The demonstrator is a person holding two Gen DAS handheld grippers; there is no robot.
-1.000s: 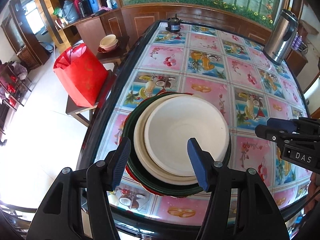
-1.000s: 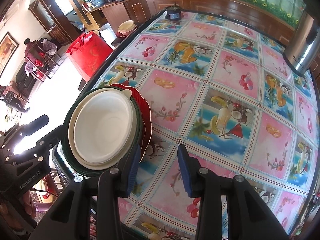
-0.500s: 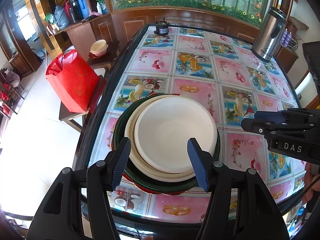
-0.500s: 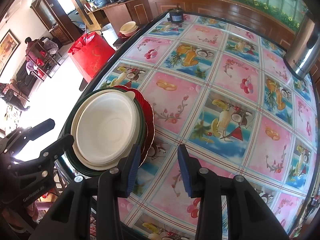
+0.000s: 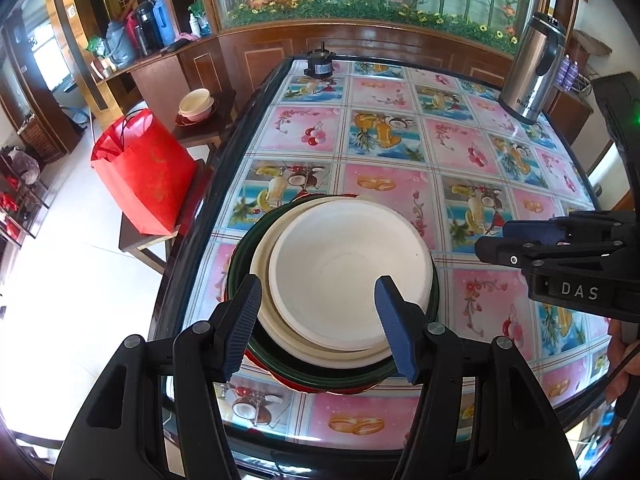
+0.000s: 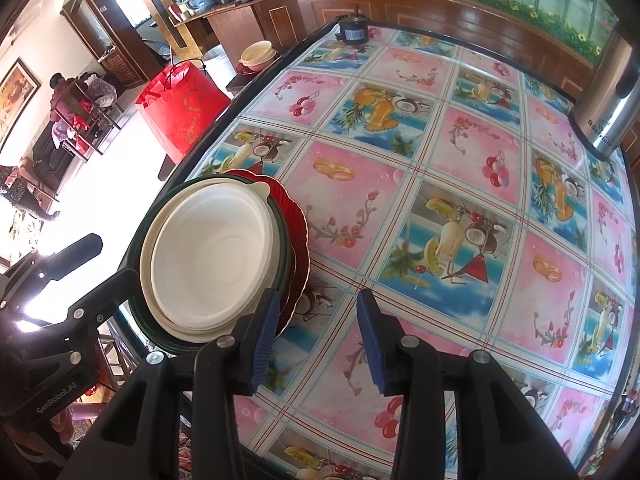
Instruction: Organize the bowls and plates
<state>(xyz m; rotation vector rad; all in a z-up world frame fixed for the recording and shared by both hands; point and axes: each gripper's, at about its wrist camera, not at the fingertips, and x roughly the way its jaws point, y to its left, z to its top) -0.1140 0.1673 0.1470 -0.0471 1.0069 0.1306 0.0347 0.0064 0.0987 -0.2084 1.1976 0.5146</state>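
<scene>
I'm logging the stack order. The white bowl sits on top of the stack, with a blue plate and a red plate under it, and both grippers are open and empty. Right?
Not quite: the plate under the white bowl is dark green, not blue, as the right wrist view shows. The red plate lies at the bottom, and the left gripper and right gripper are both open and empty.

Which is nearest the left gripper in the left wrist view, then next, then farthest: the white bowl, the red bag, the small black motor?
From the left gripper, both grippers open:
1. White bowl, top of the plate stack, directly ahead between the fingers.
2. Red bag, off the table's left side on a stool.
3. Small black motor, at the table's far edge.
</scene>
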